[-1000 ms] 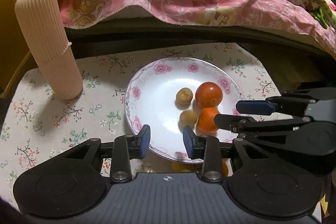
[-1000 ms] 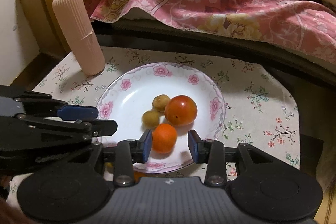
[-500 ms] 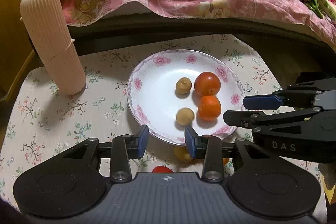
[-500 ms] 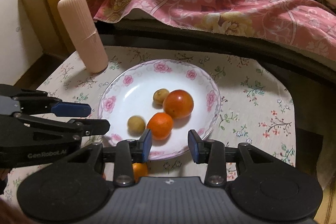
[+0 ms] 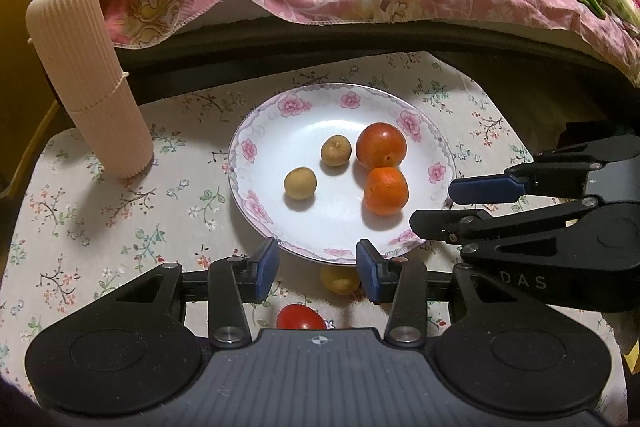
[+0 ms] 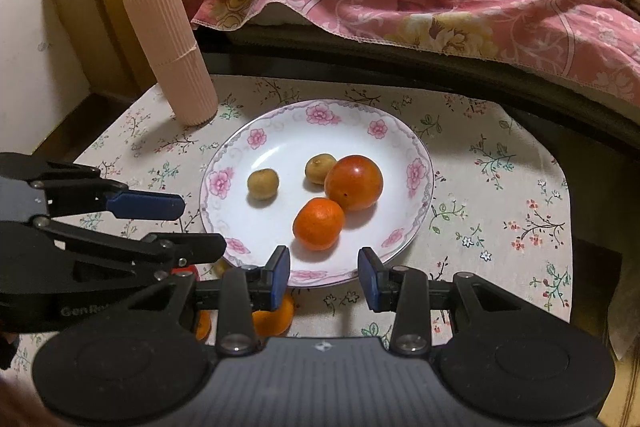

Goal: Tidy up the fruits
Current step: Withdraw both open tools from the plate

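The left gripper (image 5: 317,269) is opening with nothing between its pads; the right gripper (image 6: 323,277) hangs parted and empty. Just beyond them sits a plate (image 5: 276,131) holding an orange (image 5: 385,191), a tomato (image 5: 381,145) and two small brown fruits (image 5: 300,183).

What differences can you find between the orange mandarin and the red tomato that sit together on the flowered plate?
The red tomato is larger than the orange mandarin. The tomato's skin is smooth, glossy and red; the mandarin's is duller and orange. The tomato lies nearer the plate's far rim, the mandarin nearer the grippers. Both are round, lie side by side on the plate, and neither is held.
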